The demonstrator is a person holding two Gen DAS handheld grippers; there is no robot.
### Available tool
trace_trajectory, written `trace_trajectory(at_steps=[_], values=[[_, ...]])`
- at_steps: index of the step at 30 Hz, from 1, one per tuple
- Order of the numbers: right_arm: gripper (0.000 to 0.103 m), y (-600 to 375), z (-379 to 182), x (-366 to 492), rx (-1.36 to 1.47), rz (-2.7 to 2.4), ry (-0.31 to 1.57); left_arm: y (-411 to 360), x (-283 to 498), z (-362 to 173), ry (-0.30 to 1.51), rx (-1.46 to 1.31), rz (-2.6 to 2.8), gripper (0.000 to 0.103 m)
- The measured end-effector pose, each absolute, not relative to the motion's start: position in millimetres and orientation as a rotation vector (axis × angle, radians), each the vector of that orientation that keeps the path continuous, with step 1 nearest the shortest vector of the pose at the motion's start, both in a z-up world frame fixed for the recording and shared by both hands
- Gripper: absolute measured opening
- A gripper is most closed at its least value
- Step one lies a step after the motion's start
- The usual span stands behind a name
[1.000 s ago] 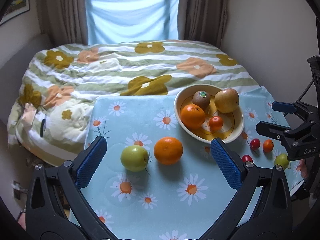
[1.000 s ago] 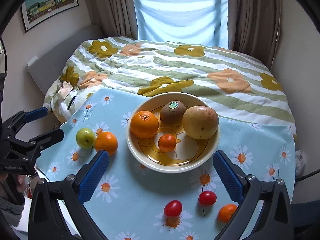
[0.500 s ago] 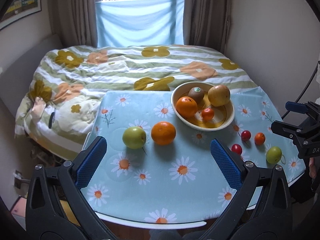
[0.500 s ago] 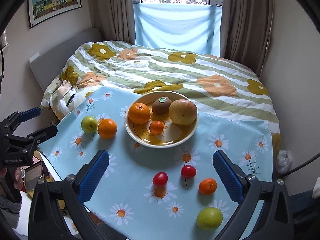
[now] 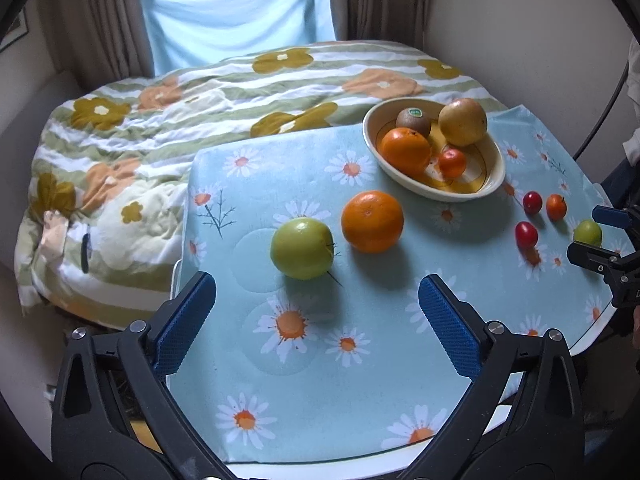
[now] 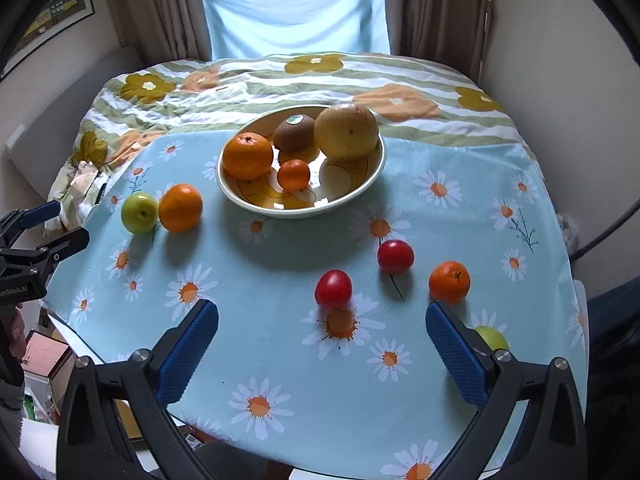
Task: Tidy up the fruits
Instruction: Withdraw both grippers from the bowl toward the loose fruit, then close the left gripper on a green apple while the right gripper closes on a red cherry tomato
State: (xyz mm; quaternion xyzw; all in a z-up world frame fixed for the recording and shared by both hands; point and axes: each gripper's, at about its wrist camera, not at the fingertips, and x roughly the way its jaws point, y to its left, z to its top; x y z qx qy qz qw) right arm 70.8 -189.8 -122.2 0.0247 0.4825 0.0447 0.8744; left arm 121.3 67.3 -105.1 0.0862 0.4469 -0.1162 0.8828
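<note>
A cream bowl (image 6: 304, 210) holds an orange (image 6: 247, 156), a kiwi (image 6: 294, 133), a yellow apple (image 6: 346, 132) and a small mandarin (image 6: 293, 175). My left gripper (image 5: 316, 284) is open, and just beyond its fingers lie a green apple (image 5: 302, 248) and an orange (image 5: 372, 221) on the daisy tablecloth. My right gripper (image 6: 322, 309) is open over the cloth. A red tomato (image 6: 333, 289) sits just past its fingertips. Farther right are a second tomato (image 6: 395, 256) and a loose mandarin (image 6: 449, 281). A small green fruit (image 6: 492, 338) is half hidden behind its right finger.
The table (image 5: 582, 346) stands against a bed with a flowered quilt (image 5: 240, 92). A wall (image 5: 520, 32) rises on the right, and a cable (image 5: 600, 120) hangs there. Boxes (image 6: 44, 360) sit on the floor off the table's left edge.
Both grippers have come forward and lower toward the table since half a second ago, so the fruits look larger. No fruit has shifted. Both stay open.
</note>
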Motion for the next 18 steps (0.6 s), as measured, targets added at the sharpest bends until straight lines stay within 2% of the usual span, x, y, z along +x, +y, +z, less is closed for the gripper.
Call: trace_trajectory(at_steps=[7, 15, 18], values=[[0.103, -183.6, -155.5, 82.2, 0.102, -0.016, 1.070, 82.7, 156.8, -141.0, 1.008, 0.173, -0.296, 0.101], [0.103, -180.1, -172.9, 94.5, 0.133, -0.083, 1.094, 84.8, 185.3, -151.9, 1.045, 0.134, -0.365, 0.100], [0.103, -179.2, -176.4, 96.0, 0.144, -0.106, 1.100, 85.1, 193.9, -157.7, 1.069, 0.127, -0.382, 0.087]])
